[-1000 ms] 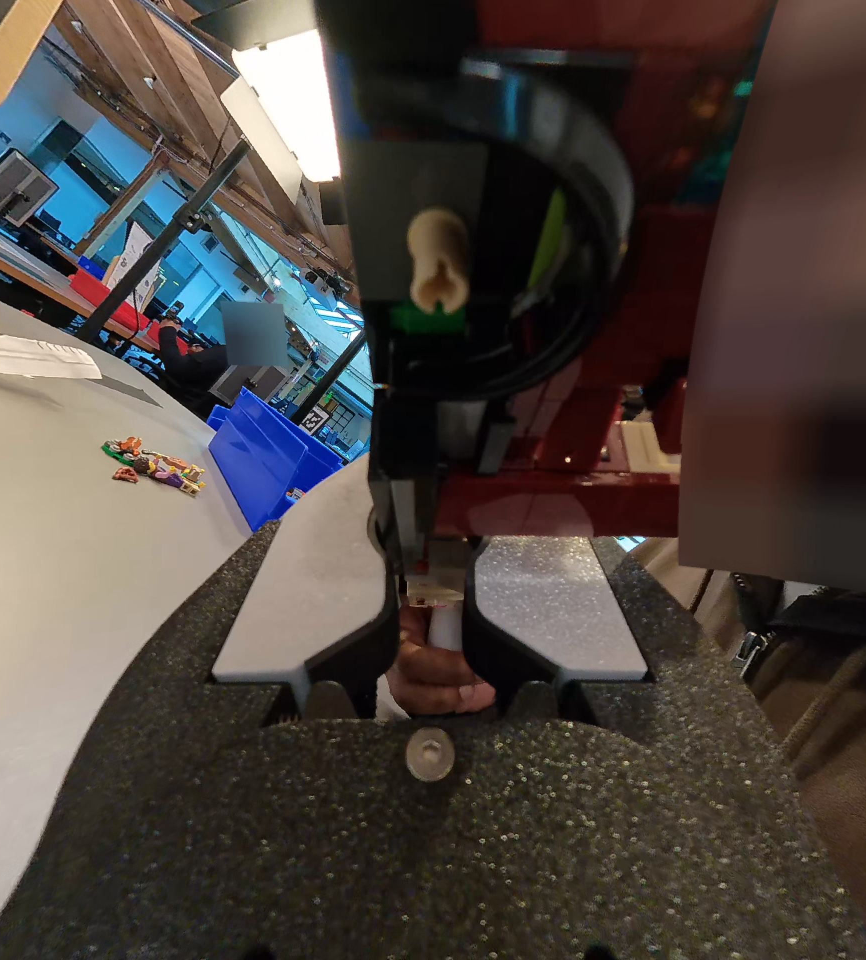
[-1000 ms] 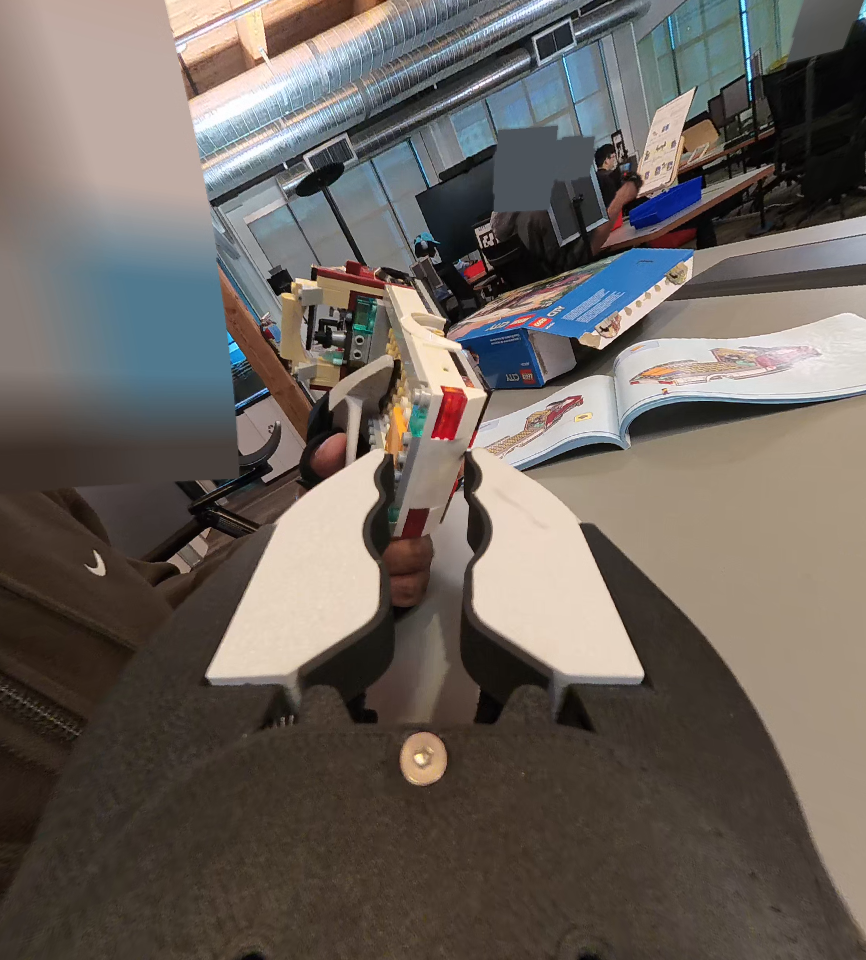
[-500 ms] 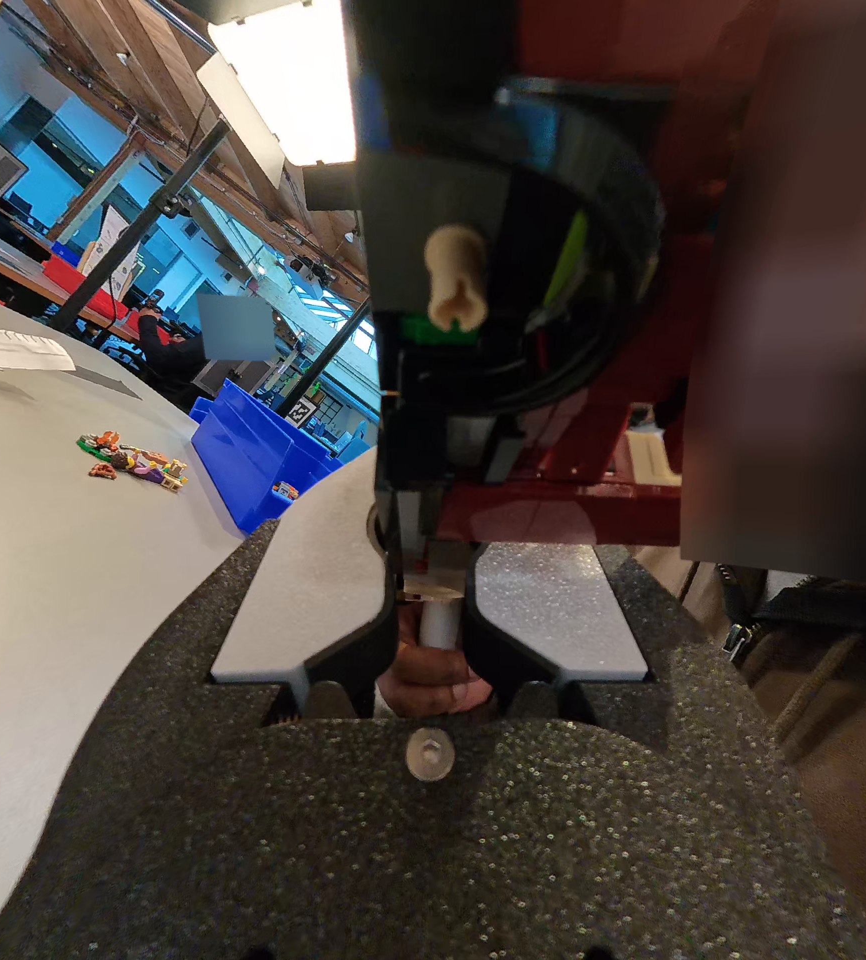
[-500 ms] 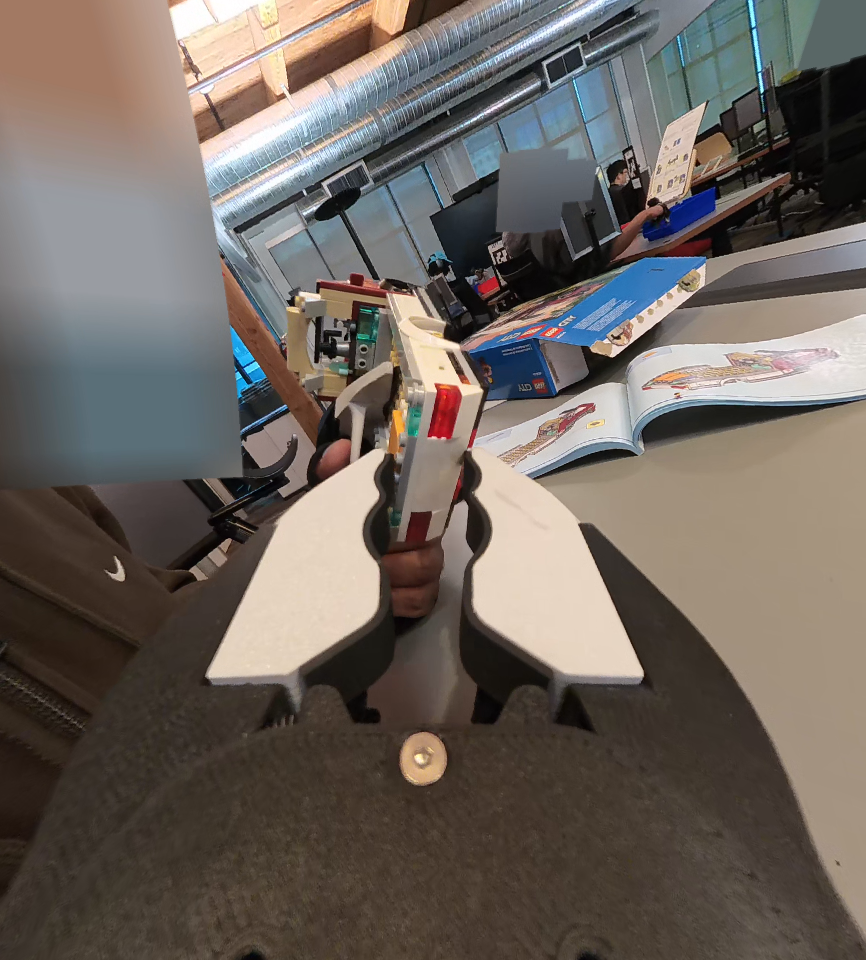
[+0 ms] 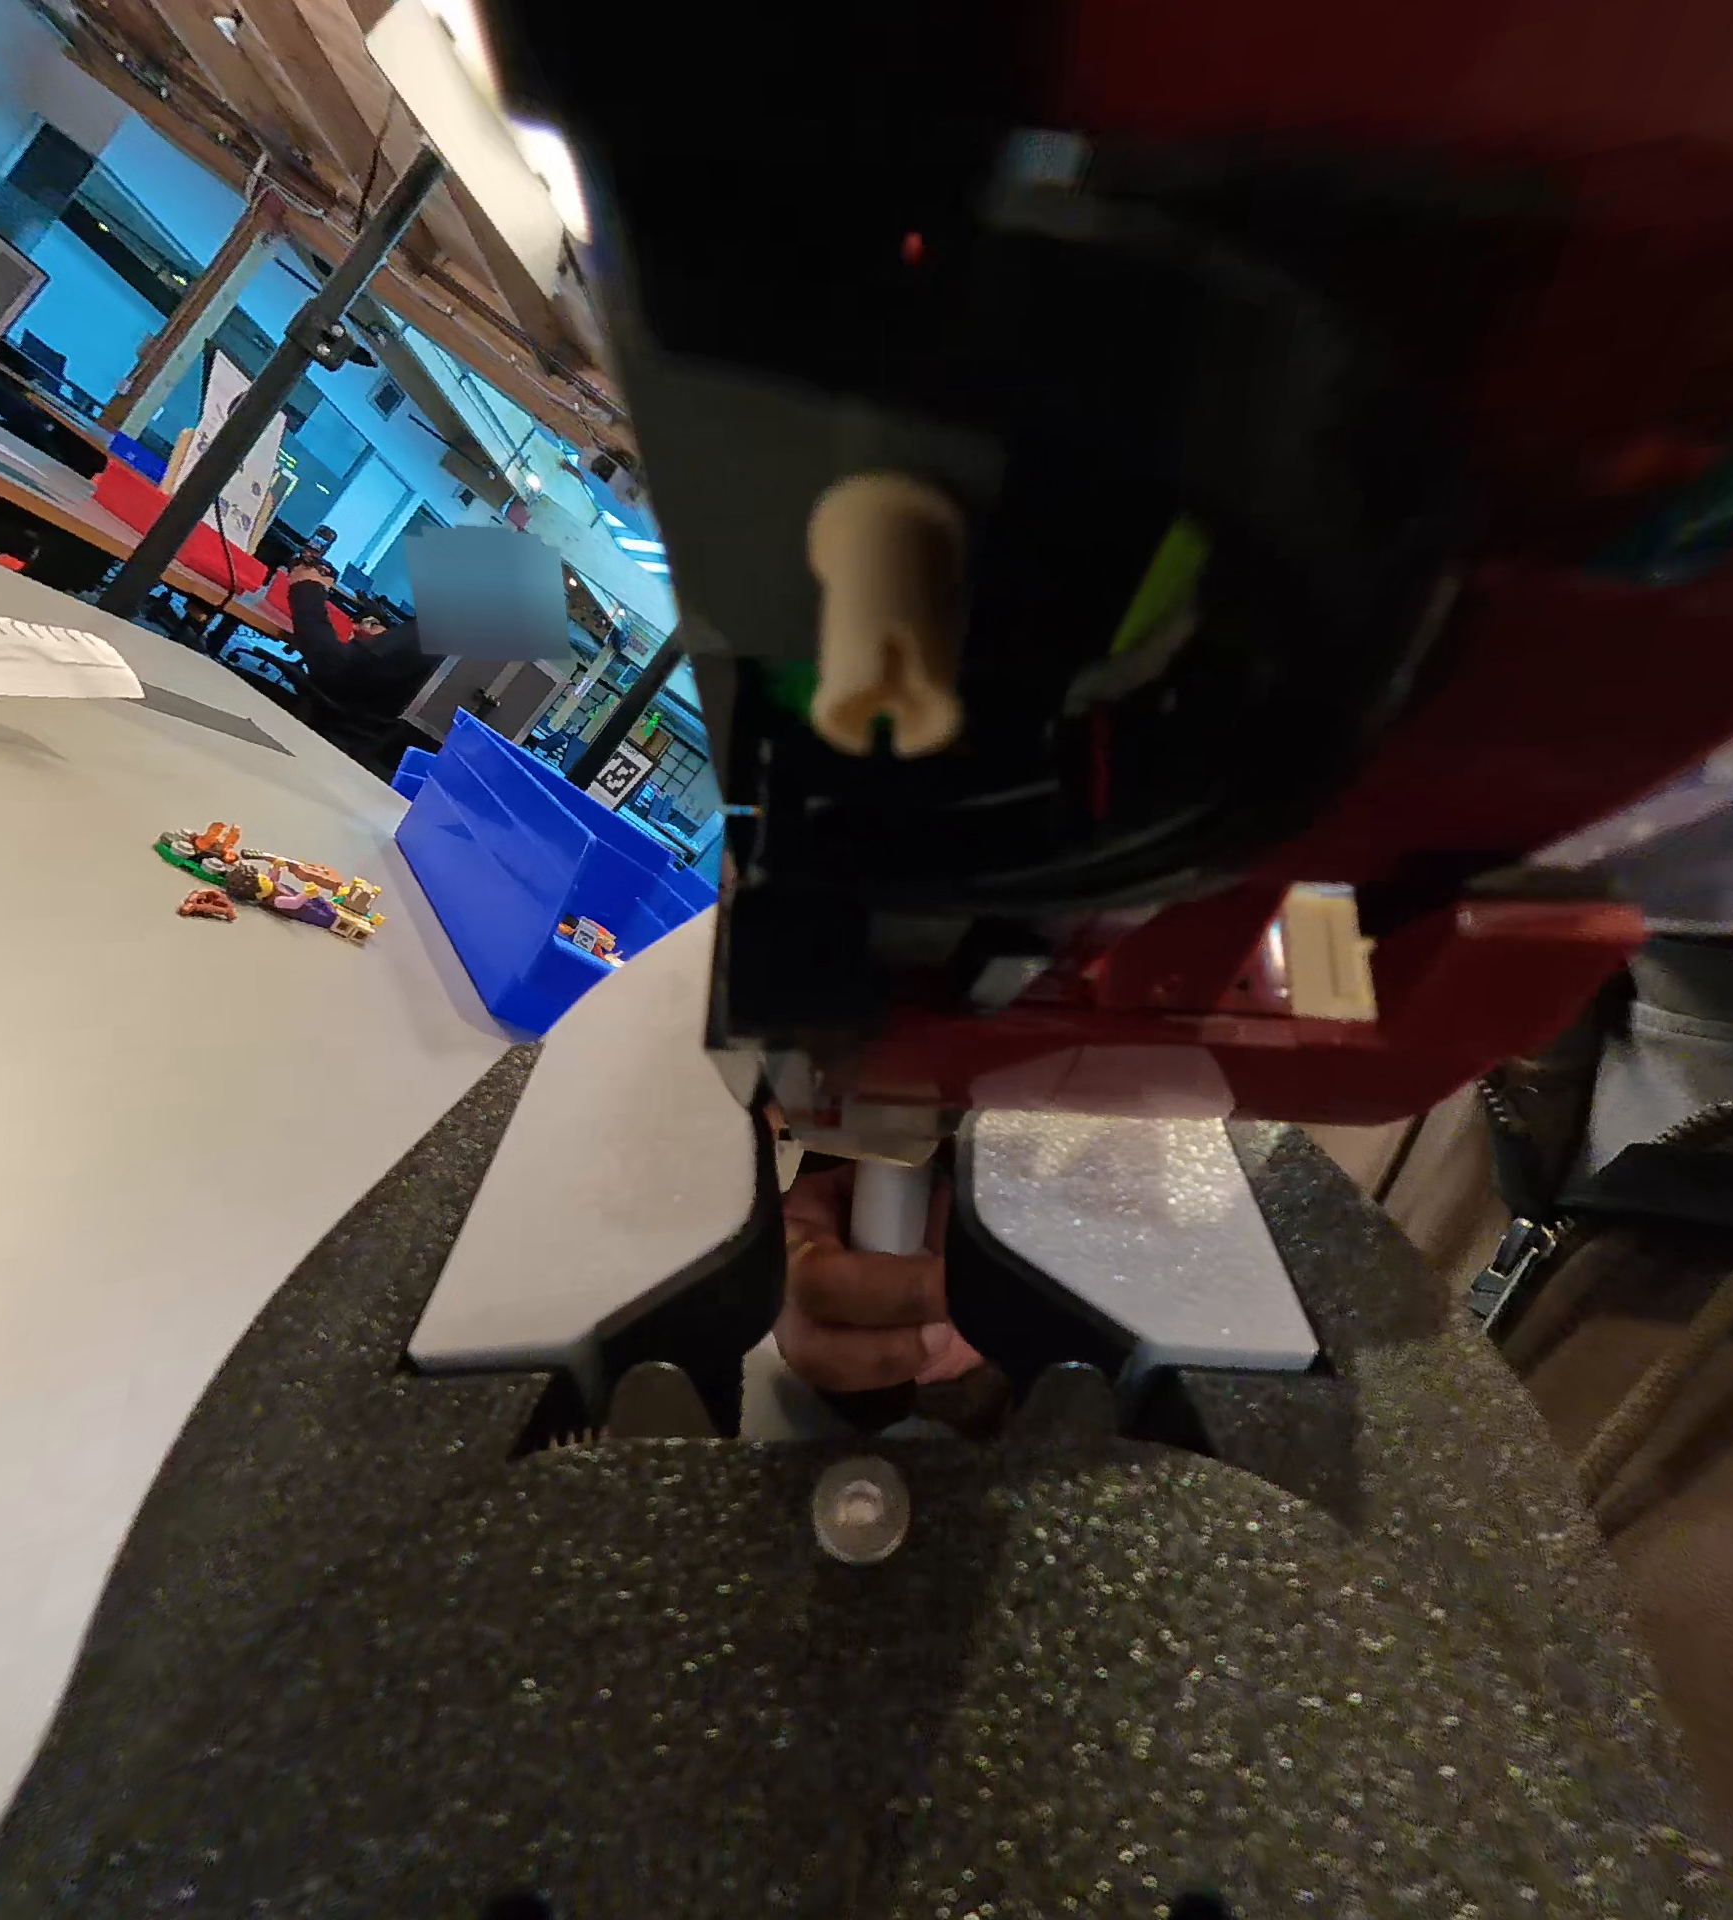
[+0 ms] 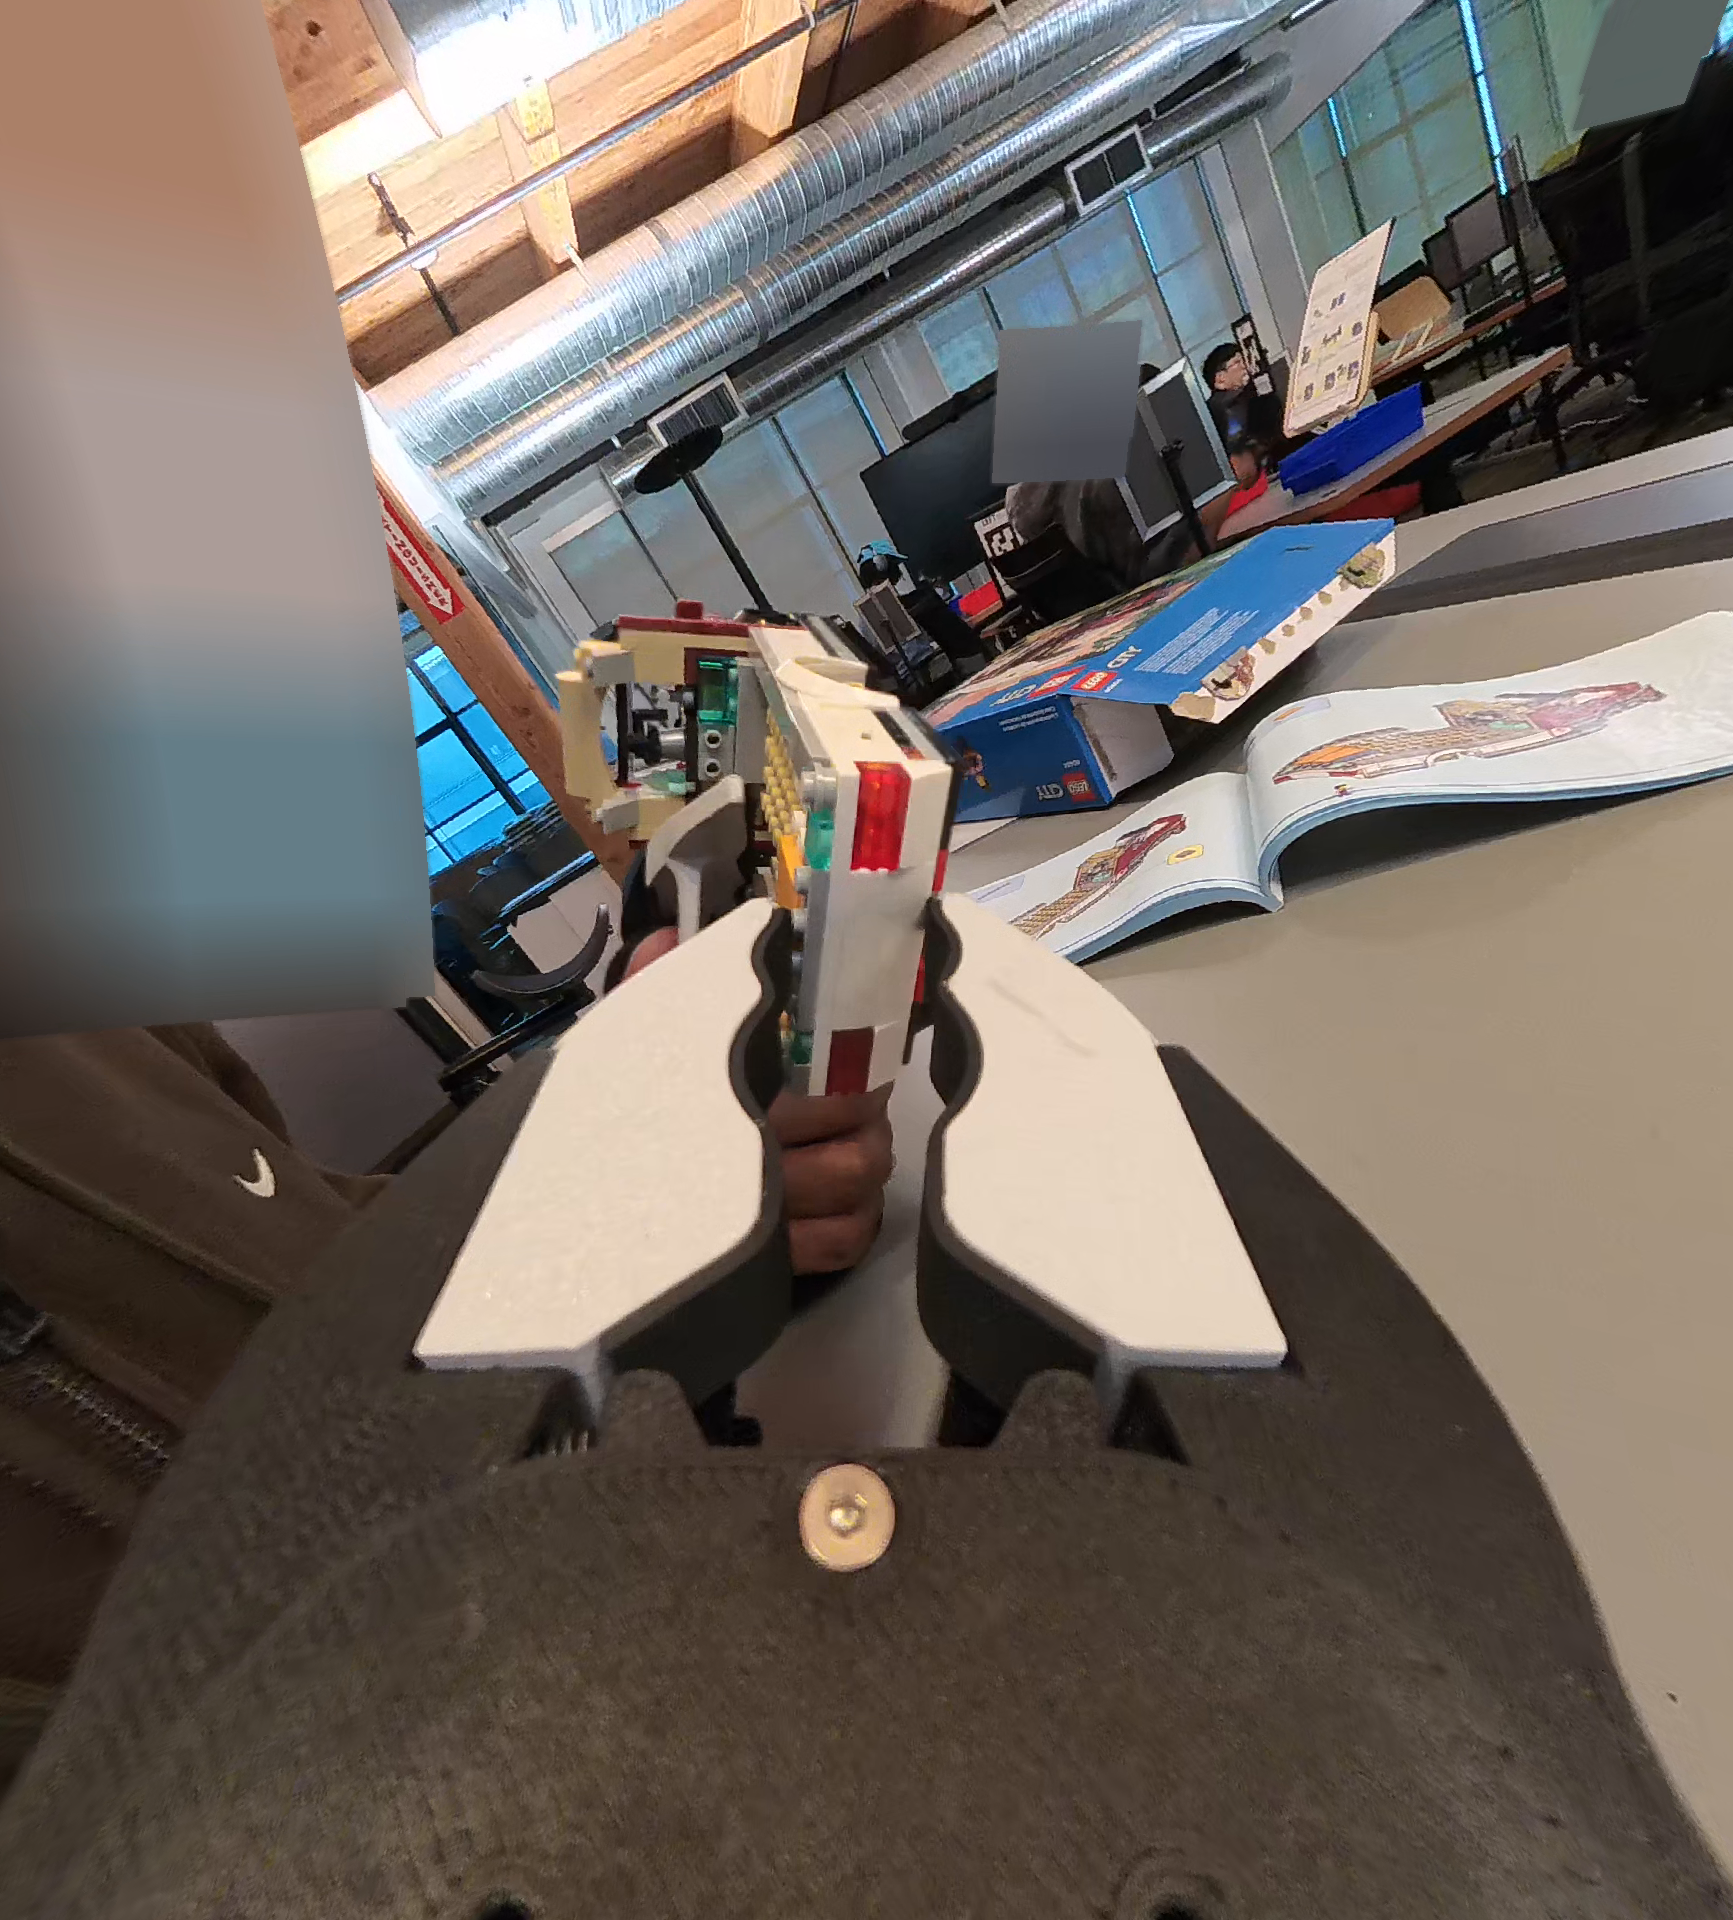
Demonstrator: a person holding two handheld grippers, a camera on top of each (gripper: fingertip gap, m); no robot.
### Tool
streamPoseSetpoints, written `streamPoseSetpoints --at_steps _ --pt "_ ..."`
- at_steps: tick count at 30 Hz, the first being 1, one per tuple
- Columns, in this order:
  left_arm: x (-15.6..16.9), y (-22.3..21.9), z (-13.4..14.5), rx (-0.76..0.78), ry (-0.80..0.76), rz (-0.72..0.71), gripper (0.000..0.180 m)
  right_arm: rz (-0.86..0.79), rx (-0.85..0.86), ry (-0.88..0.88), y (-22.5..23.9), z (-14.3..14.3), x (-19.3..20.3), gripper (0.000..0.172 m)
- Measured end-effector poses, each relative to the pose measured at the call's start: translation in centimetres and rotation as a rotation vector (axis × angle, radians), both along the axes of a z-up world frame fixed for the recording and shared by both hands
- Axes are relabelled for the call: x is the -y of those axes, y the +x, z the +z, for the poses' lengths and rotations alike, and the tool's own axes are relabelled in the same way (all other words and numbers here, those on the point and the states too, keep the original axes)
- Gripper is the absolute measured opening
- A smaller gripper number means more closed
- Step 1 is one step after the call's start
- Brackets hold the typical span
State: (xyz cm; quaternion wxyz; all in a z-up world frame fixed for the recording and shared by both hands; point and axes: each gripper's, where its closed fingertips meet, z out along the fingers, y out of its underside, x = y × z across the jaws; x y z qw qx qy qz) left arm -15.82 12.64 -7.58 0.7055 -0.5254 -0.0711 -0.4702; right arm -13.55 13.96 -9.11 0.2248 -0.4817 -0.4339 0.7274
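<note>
A brick-built toy car (image 6: 872,883) is pinched at its white and red end by the right gripper (image 6: 846,935). The left gripper (image 5: 857,1122) sits against its dark underside; its grip cannot be told. Farther right, an open booklet (image 6: 1464,769) and blue box (image 6: 1101,707) are seen on the grey table (image 6: 1464,1143).

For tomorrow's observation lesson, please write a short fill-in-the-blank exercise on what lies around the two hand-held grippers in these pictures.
1. The right hand-held gripper is clamped on a white and ____ brick model.
2. The instruction booklet lies ____ on the grey table.
3. Beside the loose toy pieces stands a ____ bin.

Missing words: red; open; blue
</note>
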Motion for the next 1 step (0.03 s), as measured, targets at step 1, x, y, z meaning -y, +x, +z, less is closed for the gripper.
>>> streamPoseSetpoints --at_steps 1 --pt "0.03 0.05 -0.03 -0.009 -0.002 -0.006 0.031 -0.001 0.0 0.005 0.01 -0.02 0.04 0.024"
